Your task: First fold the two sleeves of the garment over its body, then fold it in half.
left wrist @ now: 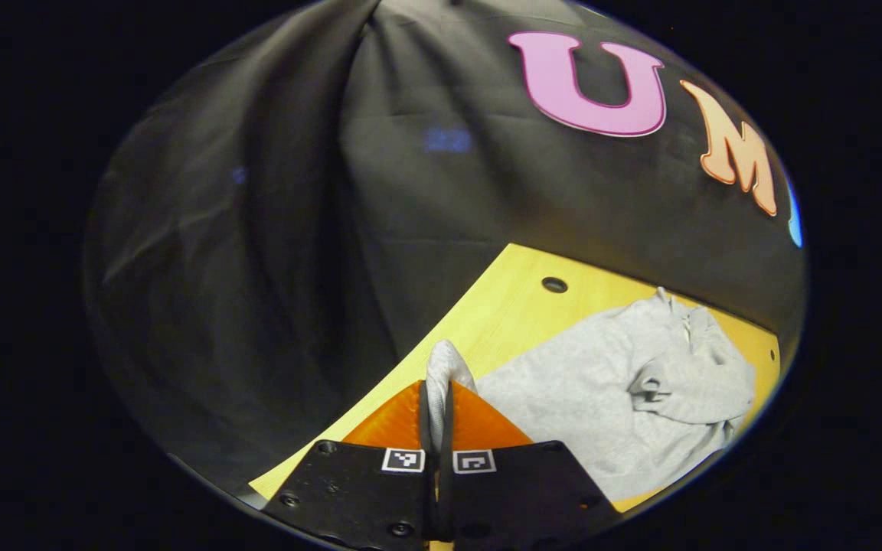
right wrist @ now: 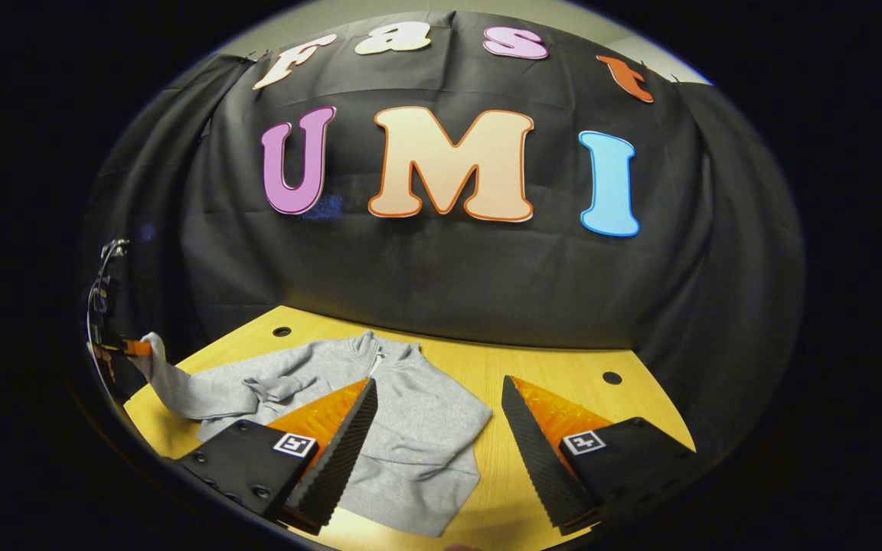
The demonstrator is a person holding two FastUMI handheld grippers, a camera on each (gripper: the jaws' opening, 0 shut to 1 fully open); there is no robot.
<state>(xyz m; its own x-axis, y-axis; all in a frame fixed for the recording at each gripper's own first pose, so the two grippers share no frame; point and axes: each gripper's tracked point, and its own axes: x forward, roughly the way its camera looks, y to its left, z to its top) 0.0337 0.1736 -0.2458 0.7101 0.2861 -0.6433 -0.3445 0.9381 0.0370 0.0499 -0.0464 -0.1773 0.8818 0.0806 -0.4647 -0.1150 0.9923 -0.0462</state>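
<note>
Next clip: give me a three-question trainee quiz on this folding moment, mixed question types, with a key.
1. True or false: the left gripper is shut on a sleeve of the grey garment.
2. The right gripper is: A) shut on cloth, B) open above the garment, C) holding a hanger.
3. What does the garment lie on?

Key: 1 true; 2 B; 3 the yellow wooden table.

Recording booth: black cloth wall (right wrist: 449, 268), wooden table (right wrist: 548, 367).

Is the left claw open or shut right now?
Shut: left claw pinches the grey garment's sleeve between closed fingers, pulled away from its body.
</note>
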